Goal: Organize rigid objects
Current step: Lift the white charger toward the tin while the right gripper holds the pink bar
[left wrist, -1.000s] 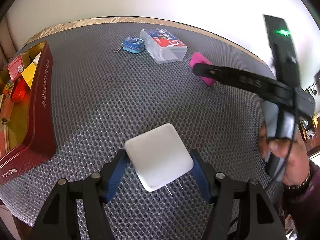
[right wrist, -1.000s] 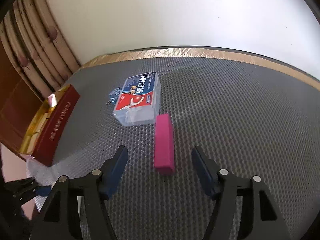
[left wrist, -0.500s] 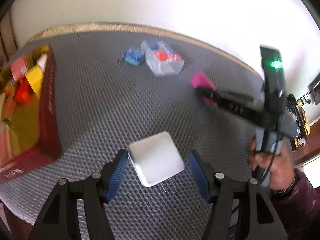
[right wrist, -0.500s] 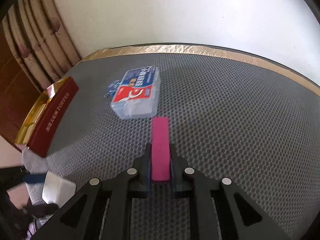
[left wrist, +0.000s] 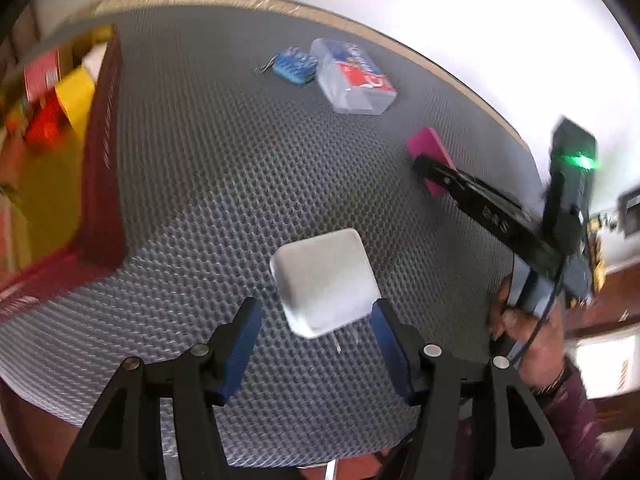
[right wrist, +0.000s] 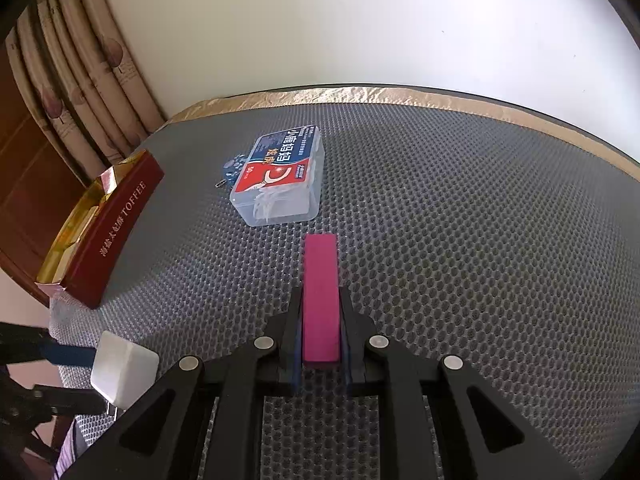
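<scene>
A white plug charger (left wrist: 326, 282) lies on the grey mat, between the open jaws of my left gripper (left wrist: 316, 338), apparently untouched by either pad; it also shows in the right wrist view (right wrist: 122, 368). My right gripper (right wrist: 320, 340) is shut on a pink block (right wrist: 320, 300), whose far end rests on or just above the mat; the block also shows in the left wrist view (left wrist: 430, 152). A clear floss-pick box (right wrist: 282, 178) and a small blue keyring case (left wrist: 292, 66) lie farther back.
A dark red toffee tin (left wrist: 102, 168) with gold lining holds several small items at the left; it also shows in the right wrist view (right wrist: 108, 228). The grey honeycomb mat (right wrist: 480, 260) has a gold far edge by a white wall. Curtains (right wrist: 80, 80) hang at the left.
My right gripper closed on the pink block. My left gripper, still open, shifted around the white charger, and the view swung so the tin looms larger on the left.
</scene>
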A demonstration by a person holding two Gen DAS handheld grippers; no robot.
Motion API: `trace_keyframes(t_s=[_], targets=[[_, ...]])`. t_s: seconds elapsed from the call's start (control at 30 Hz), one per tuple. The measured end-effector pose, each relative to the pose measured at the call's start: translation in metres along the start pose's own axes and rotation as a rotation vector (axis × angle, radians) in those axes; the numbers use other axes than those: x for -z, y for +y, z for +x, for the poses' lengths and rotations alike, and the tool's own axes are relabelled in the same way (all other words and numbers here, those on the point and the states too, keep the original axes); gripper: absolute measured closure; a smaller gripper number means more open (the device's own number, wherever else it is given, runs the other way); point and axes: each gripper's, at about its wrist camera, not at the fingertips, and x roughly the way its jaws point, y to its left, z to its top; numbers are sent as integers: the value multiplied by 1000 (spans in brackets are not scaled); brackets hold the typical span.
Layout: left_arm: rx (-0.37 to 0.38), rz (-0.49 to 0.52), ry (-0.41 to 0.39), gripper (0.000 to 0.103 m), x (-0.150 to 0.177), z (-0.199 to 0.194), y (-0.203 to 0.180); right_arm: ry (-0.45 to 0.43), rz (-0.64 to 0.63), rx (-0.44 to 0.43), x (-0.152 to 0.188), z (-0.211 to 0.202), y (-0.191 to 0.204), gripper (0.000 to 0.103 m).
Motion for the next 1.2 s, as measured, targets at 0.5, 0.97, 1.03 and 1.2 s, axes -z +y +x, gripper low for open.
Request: trace_keyframes(t_s=[0.5,0.97,1.03,1.2], targets=[[-99,121,-96,49,11,-2,-36,15,4,-13,-5,4,-2,88],[-221,-70,-250,48,-21,-130,79,15,-11,7,-2,7,7,87],[-244,-90,-230,48,-31,-122,104,15,-11,8,-2,8,8,87],[-287,-86,-193,48,-51,-91,129,16,-13,10,-2,9,9,87]])
